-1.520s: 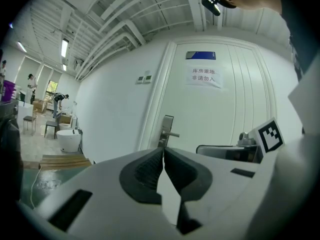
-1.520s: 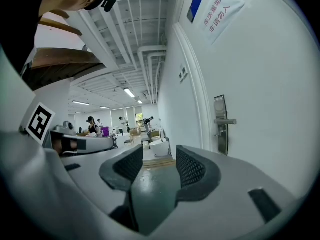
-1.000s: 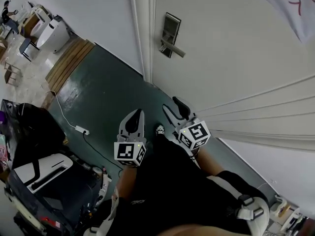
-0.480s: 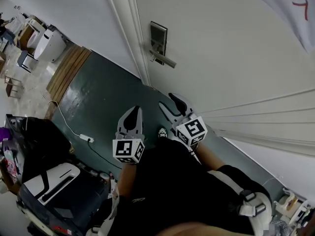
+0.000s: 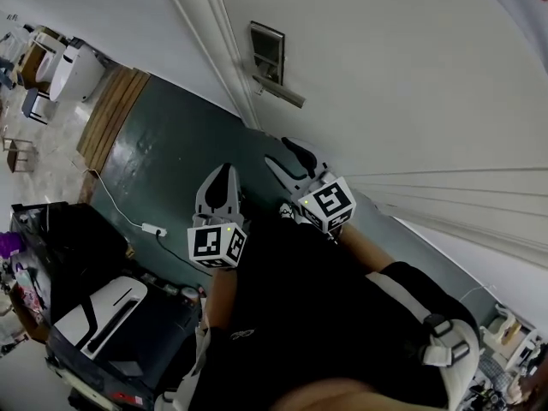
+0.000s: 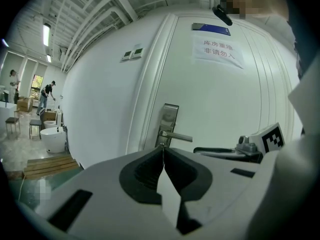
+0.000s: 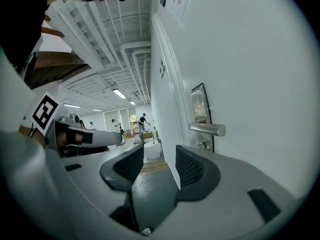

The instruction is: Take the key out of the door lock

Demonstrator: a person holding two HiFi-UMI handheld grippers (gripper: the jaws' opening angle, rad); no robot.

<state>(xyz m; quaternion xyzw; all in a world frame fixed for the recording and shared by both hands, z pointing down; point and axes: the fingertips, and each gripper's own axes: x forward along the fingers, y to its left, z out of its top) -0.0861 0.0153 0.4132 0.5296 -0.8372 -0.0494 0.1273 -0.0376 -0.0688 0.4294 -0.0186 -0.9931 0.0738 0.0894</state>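
the person is standing in front of the door (image 5: 411, 75) with both tongs held low and well apart from the lock plate (image 5: 266, 54), which is sitting close to the door's hinge-free edge beside the frame. the key (image 7: 203, 144) is showing only in the right gripper view, as a small metal piece poking out of the plate just under the lever handle (image 7: 207, 129); it is too small to read its turn.

the left gripper (image 5: 224, 178) is clenched, tips meeting on nothing. the right gripper (image 5: 287, 154) is released, jaws standing apart with only floor and door edge showing between them, so it is looking like the better tool for the pull.

the step in hand appears to be the approach. doing it well probably means bringing the open jaws in under the handle without bumping it, lining them across the key's flat head, closing firmly, and drawing straight out along the keyhole's axis instead of levering sideways. if the key is sitting turned, it may be needing a twist back first.
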